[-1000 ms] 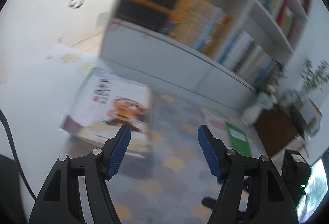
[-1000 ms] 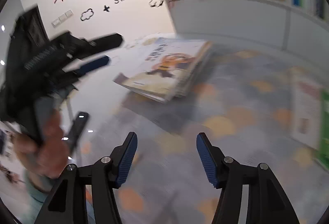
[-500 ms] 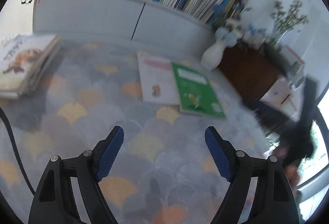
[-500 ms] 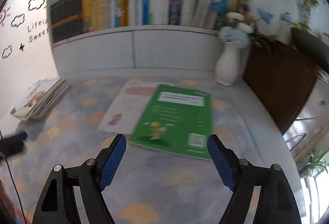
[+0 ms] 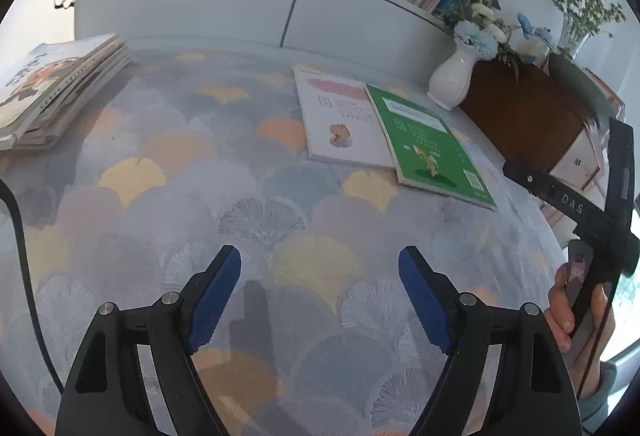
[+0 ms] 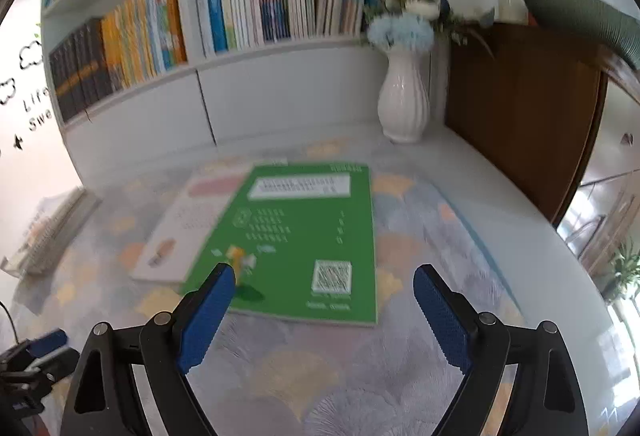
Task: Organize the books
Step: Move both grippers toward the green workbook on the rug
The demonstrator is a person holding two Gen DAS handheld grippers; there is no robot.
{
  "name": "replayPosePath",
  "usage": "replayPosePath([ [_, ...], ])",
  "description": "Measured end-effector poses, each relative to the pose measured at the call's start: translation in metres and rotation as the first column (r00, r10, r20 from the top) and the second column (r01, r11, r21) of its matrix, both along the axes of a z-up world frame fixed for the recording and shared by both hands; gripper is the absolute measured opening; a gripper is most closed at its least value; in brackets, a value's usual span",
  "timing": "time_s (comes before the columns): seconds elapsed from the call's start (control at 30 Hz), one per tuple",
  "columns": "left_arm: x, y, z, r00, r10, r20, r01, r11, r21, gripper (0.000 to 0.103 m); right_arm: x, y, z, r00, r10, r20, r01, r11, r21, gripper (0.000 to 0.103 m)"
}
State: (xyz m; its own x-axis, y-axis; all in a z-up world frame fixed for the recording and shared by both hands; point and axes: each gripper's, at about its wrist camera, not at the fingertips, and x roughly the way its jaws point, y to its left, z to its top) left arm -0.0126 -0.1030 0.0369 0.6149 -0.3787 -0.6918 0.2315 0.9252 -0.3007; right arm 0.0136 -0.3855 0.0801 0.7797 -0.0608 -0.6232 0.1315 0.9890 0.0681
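A green book (image 6: pixel 304 236) lies flat on the patterned cloth and overlaps a white and pink book (image 6: pixel 188 224) on its left. Both also show in the left wrist view, the green book (image 5: pixel 428 144) right of the white book (image 5: pixel 340 120). A stack of books (image 5: pixel 52 84) lies at the far left, also in the right wrist view (image 6: pixel 52 232). My right gripper (image 6: pixel 324 284) is open and empty, just short of the green book's near edge. My left gripper (image 5: pixel 320 276) is open and empty over bare cloth, well short of the books.
A white bookshelf (image 6: pixel 240 16) full of upright books runs along the back. A white vase (image 6: pixel 404 100) with blue flowers stands by a brown cabinet (image 6: pixel 520 108) at the right. The other gripper and hand show at the right edge of the left wrist view (image 5: pixel 592 236).
Both views swung from the stack at the left toward the two flat books. My right gripper has moved closer to the green book. Both grippers stayed open.
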Motion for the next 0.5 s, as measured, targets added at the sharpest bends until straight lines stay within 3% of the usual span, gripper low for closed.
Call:
replayPosePath([
  [0.23,0.005,-0.001,-0.006,0.999,-0.013,-0.04,0.013,1.0,-0.005,0.083,0.008,-0.03,-0.019,0.994,-0.028,-0.11,0.04,0.993,0.107,0.089],
  [0.37,0.004,0.005,-0.005,0.999,0.009,-0.04,-0.01,1.0,-0.028,0.083,0.026,-0.044,-0.044,0.967,-0.001,-0.256,0.053,0.979,0.195,0.09],
  [0.5,0.005,0.008,-0.006,0.998,0.016,-0.054,-0.018,0.999,-0.039,0.085,0.023,-0.049,-0.044,0.97,0.016,-0.241,0.044,0.969,0.242,0.095],
])
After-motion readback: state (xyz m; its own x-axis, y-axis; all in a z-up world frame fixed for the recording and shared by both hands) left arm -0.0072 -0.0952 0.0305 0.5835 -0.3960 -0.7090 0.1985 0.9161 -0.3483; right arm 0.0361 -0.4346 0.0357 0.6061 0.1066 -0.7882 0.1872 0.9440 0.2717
